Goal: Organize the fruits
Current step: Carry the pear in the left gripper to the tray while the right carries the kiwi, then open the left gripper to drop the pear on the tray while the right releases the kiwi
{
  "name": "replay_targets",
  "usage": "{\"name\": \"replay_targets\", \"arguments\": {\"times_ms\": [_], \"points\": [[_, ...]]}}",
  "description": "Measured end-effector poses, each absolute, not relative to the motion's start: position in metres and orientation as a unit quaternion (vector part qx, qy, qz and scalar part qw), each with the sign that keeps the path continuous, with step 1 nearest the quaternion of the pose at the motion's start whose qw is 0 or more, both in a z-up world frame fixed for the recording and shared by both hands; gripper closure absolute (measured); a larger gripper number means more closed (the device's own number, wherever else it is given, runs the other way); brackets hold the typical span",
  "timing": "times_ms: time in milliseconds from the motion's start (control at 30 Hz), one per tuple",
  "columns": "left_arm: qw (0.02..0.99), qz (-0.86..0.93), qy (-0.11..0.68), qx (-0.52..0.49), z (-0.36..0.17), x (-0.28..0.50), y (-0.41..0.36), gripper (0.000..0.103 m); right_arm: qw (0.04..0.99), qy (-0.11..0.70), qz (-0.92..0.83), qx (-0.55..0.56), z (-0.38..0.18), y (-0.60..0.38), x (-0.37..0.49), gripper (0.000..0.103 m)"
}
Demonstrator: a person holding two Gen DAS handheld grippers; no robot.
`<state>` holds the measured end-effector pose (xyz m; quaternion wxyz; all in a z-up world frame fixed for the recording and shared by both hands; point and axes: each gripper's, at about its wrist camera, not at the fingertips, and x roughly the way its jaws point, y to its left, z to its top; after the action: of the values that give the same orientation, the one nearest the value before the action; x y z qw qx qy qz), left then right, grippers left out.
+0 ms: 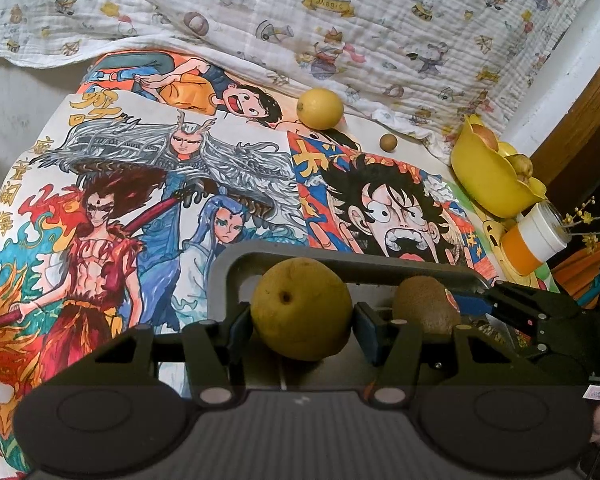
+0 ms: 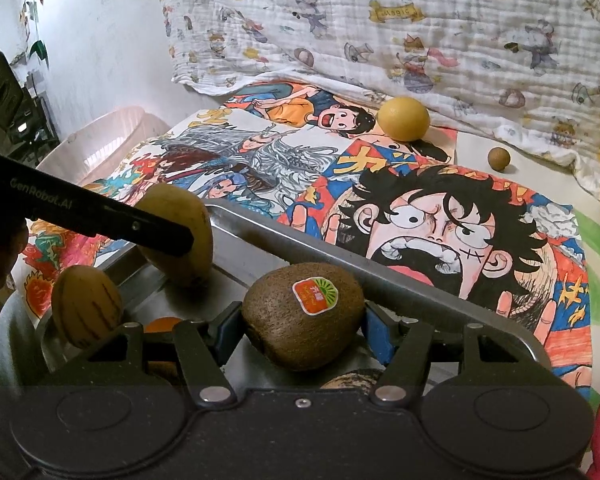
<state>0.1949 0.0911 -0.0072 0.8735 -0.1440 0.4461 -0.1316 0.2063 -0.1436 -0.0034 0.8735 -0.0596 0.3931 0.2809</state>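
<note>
In the left wrist view the left gripper sits low in the middle of the frame; its two blue pads press on both sides of a yellow-brown pear, so it grips the pear; the pear sits over a grey metal tray at the bottom of the frame; to the right of the pear a brown kiwi lies in the same tray, with the right gripper reaching in from the right edge to it

In the right wrist view the right gripper is at the bottom middle; its blue pads touch both sides of the kiwi, which has a red and green sticker on top, so it grips the kiwi; the pear stands at the left, with a black finger of the left gripper across it; a striped tan fruit lies at the lower left of the tray

The tray rests on bright cartoon drawings; a yellow lemon and a small brown round fruit lie in the upper middle, near a white printed blanket; a yellow bowl with fruit inside sits at the right edge; an orange and white jar is just below the bowl
</note>
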Motion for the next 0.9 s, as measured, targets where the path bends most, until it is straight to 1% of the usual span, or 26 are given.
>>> {"name": "replay_targets", "arguments": {"times_ms": [133, 333, 500, 567, 700, 767, 900], "points": [[0.873, -0.128, 0.448, -0.144, -0.009, 0.193, 0.091, 0.043, 0.874, 0.390, 0.282, -0.062, -0.003, -0.144, 0.205, 0.036], [0.872, -0.121, 0.454, -0.141, -0.009, 0.190, 0.088, 0.037, 0.880, 0.380, 0.279, -0.055, 0.003, -0.149, 0.200, 0.027], [0.877, -0.121, 0.443, -0.140, 0.000, 0.185, 0.085, 0.027, 0.884, 0.377, 0.275, -0.037, 0.010, -0.159, 0.194, 0.020], [0.881, -0.121, 0.436, -0.139, 0.006, 0.182, 0.084, 0.020, 0.886, 0.373, 0.273, -0.034, 0.015, -0.163, 0.190, 0.017], [0.891, -0.122, 0.416, -0.132, 0.019, 0.175, 0.081, 0.012, 0.890, 0.367, 0.269, -0.029, 0.022, -0.170, 0.182, 0.012], [0.897, -0.123, 0.405, -0.125, 0.025, 0.171, 0.078, 0.006, 0.891, 0.365, 0.268, -0.026, 0.026, -0.174, 0.177, 0.008], [0.909, -0.126, 0.383, -0.105, 0.038, 0.160, 0.071, 0.002, 0.893, 0.362, 0.269, -0.023, 0.033, -0.180, 0.166, 0.003]]}}
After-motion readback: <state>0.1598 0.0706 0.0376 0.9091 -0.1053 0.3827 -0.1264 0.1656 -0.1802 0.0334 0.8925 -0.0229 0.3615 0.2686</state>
